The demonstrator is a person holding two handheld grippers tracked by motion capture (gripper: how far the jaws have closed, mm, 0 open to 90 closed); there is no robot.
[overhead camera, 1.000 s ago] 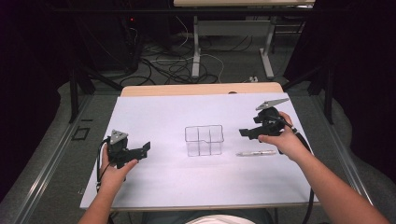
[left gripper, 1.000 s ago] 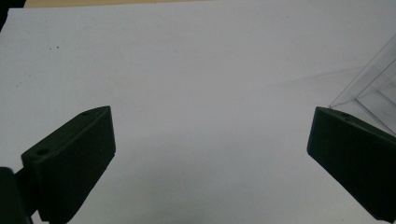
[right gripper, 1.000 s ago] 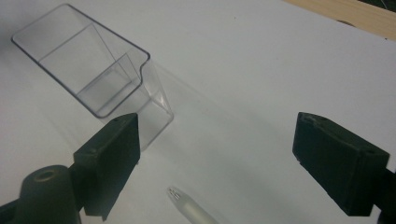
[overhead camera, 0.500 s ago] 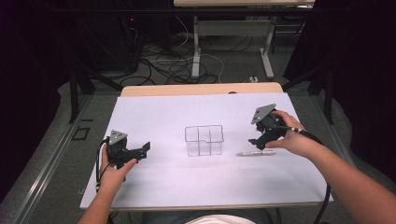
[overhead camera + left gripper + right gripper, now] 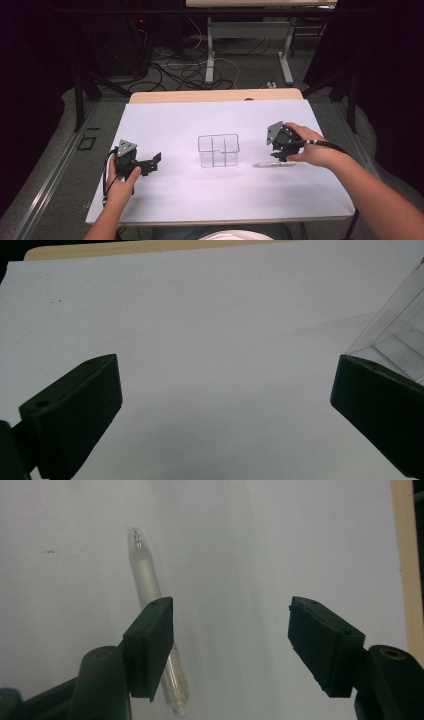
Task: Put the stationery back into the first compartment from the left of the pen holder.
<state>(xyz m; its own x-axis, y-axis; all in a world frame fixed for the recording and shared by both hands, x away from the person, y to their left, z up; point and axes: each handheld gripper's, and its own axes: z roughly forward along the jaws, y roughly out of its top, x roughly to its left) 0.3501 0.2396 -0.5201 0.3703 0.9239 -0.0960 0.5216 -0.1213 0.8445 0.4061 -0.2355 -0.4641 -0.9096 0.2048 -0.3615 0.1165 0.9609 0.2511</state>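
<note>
At the near left of the white-covered table (image 5: 200, 200), the left gripper (image 5: 150, 163) is held in a hand (image 5: 121, 182) low over the sheet, its fingers (image 5: 75, 415) spread wide with nothing between them. Past its right finger, a corner of the clear divided box (image 5: 395, 335) is seen. At the near right, the right gripper (image 5: 278, 150) is lowered over a clear pen (image 5: 270, 163) lying flat on the table. Its fingers (image 5: 150, 640) are parted widely and hold nothing; the pen (image 5: 150, 595) is seen passing behind the left finger, not between the two. Farther in, the clear box (image 5: 218, 150) stands at the table's middle, just left of the pen. Beyond the table's far edge, cables (image 5: 200, 65) are strewn on the floor.
</note>
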